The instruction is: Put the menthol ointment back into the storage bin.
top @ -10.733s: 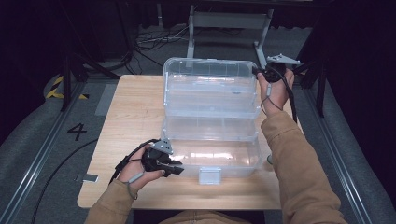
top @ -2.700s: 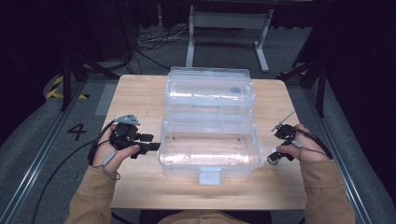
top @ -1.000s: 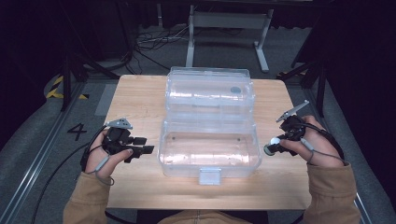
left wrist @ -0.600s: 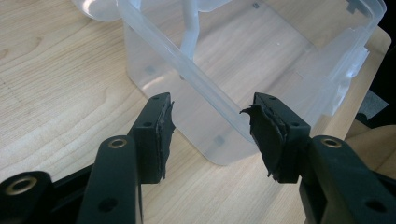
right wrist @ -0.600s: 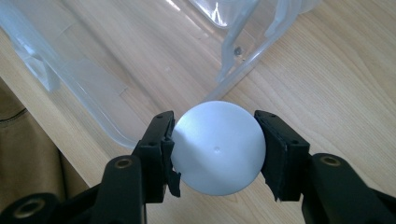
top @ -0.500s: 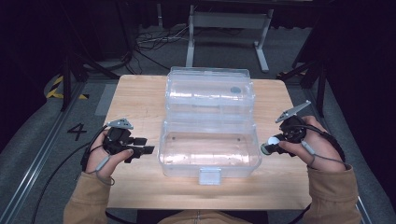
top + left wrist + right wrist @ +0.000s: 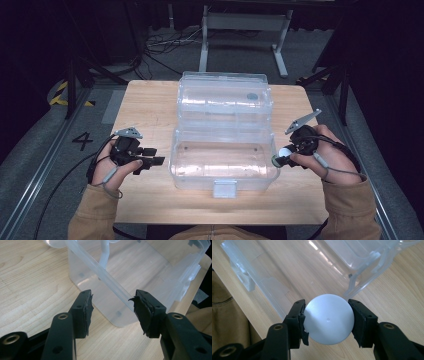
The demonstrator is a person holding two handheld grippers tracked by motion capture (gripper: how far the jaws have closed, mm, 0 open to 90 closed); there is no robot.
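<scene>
Since a moment ago the right tongs (image 7: 278,159) have slid in a little closer to the box, while the left tongs (image 7: 156,156) have stayed where they were. Much earlier the box lay open with nothing in the right tongs.

The wooden table (image 7: 150,100) is the biggest thing here. On it, in the middle, sits a big clear plastic box (image 7: 224,131) with its lid up toward the far edge. Its white latch (image 7: 224,188) faces the near edge.

The right tongs sit near the right edge of the table, just beside the box's right wall. They squeeze a white ball (image 7: 328,318) on both sides, so it cannot roll away. The ball is off the table, right by the box, most likely so it can go inside.

The left tongs wait near the left edge, beside the box. They are wide open and hold nothing. They may be there to keep the box from sliding.
</scene>
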